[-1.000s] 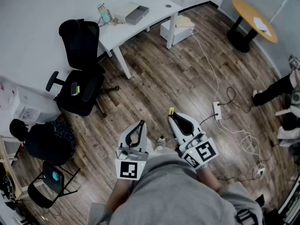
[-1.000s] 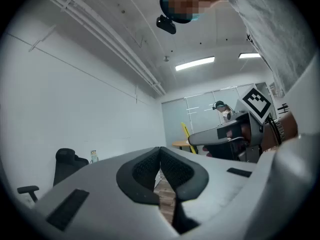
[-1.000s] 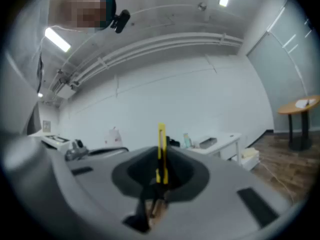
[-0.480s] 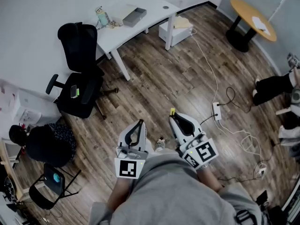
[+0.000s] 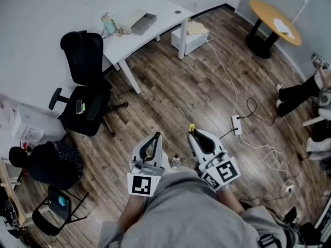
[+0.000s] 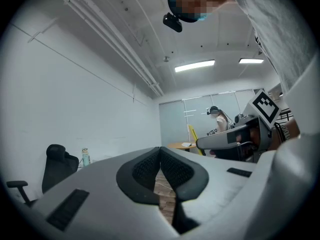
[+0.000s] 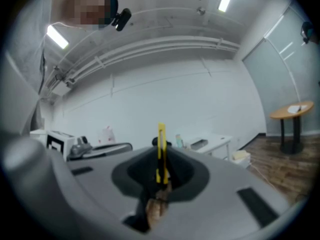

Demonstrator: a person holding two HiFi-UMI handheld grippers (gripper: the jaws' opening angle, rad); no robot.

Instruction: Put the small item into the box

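The small item (image 7: 161,149) is a thin yellow strip standing up between the jaws of my right gripper (image 7: 161,156), which is shut on it. In the head view it shows as a yellow tip (image 5: 191,127) at the right gripper (image 5: 193,132), held low over the wooden floor in front of me. My left gripper (image 5: 156,136) sits beside it, its pads (image 6: 172,169) pressed together on nothing. The grey open box (image 5: 144,22) lies on the white desk (image 5: 165,10) far ahead; it also shows small in the right gripper view, box (image 7: 199,144).
A black office chair (image 5: 83,81) stands left of the desk, with a bottle (image 5: 106,22) on the desktop. A white case (image 5: 190,35) sits under the desk. Cables and a power strip (image 5: 236,124) cross the floor at right. A round orange table (image 5: 271,20) and a seated person's legs (image 5: 302,91) are far right.
The room has slid slightly down and left in the head view. Both grippers keep the same pose, the right still holding the yellow item.
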